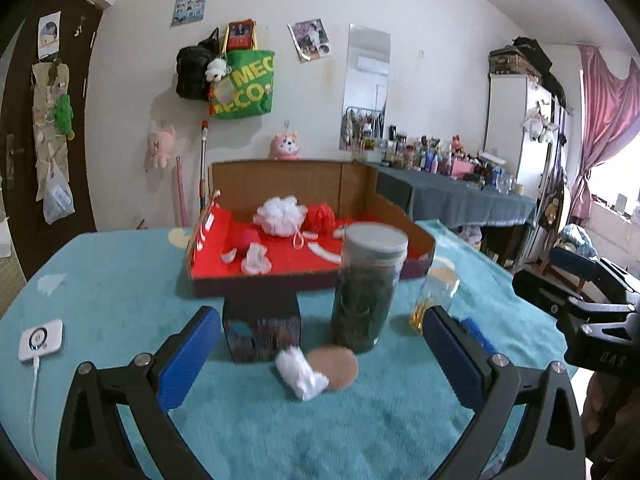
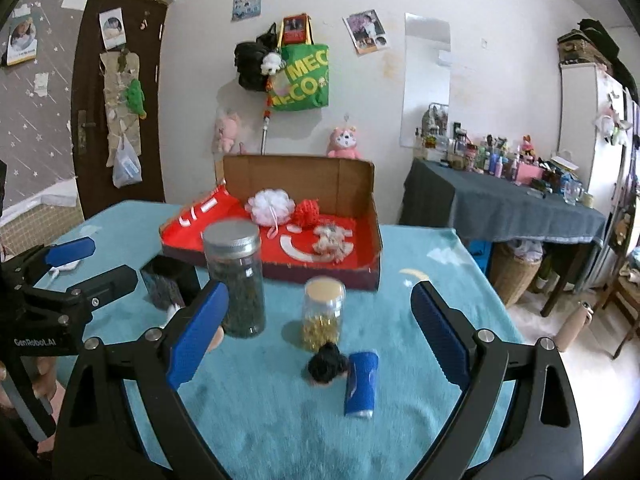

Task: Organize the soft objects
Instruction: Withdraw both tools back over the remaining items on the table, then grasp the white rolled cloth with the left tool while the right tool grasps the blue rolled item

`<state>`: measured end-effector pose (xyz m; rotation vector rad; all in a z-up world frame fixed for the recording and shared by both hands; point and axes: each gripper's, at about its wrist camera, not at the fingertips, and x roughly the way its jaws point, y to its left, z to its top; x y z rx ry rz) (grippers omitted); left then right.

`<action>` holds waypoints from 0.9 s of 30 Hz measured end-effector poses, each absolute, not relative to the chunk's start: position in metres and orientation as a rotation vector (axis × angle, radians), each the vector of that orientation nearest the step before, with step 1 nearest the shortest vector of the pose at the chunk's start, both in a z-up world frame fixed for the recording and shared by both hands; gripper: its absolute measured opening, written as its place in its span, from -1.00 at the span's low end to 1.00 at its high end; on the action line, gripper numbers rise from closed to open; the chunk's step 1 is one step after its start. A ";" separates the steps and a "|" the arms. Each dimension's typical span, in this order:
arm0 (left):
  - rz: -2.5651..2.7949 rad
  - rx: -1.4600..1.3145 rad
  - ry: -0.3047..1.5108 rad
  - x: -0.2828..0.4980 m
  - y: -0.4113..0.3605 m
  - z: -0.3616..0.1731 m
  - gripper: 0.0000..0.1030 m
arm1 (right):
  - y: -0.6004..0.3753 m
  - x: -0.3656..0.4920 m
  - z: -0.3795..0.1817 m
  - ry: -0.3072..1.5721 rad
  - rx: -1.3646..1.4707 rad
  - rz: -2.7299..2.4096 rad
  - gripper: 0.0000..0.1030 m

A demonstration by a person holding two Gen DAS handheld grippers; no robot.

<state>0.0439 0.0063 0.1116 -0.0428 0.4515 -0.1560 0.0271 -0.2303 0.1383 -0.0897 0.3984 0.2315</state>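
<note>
1. We see the cardboard box (image 2: 372,216) with its red lining in the middle of both views, at the far side of the turquoise surface (image 2: 260,400). It already holds soft things: a white bath pouf (image 2: 269,205), a red pouf (image 2: 307,211), a beige fluffy piece (image 2: 330,241), and, in the left view, a small red ball (image 1: 248,239) and a white scrap (image 1: 255,260).
2. The tall dark-filled jar (image 2: 235,278), the small jar of golden beads (image 2: 323,314) and the dark printed box (image 1: 262,330) stand in front of it; we judge these hard and not for sorting.
3. Soft items are still outside the box, so we judge the task partly done. In the right view, lower centre, lie a blue rolled cloth (image 2: 361,384) and a black fuzzy ball (image 2: 326,365), touching each other.
4. In the left view, lower centre, lie a round tan pad (image 1: 334,368) and a crumpled white wad (image 1: 301,376), which overlaps the pad's edge.
5. The left gripper (image 1: 322,340) has its fingers wide apart and empty, the wad and pad ahead of them.
6. The right gripper (image 2: 320,324) has its fingers wide apart, nothing clamped; the blue roll and black ball lie ahead of them.
</note>
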 end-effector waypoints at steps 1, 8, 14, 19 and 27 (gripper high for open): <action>-0.156 -0.045 0.461 0.042 0.007 0.107 1.00 | -0.230 0.027 0.133 0.407 -0.087 0.230 0.82; -0.148 -0.057 0.551 0.045 0.010 0.077 1.00 | -0.231 0.034 0.097 0.498 -0.091 0.221 0.82; -0.129 -0.068 0.640 0.057 0.014 0.055 1.00 | -0.240 0.045 0.066 0.578 -0.074 0.192 0.82; -0.115 -0.065 0.681 0.070 0.019 0.046 1.00 | -0.251 0.056 0.049 0.637 -0.042 0.172 0.82; -0.131 -0.077 0.762 0.095 0.027 0.039 0.67 | -0.265 0.071 0.032 0.711 -0.048 0.119 0.81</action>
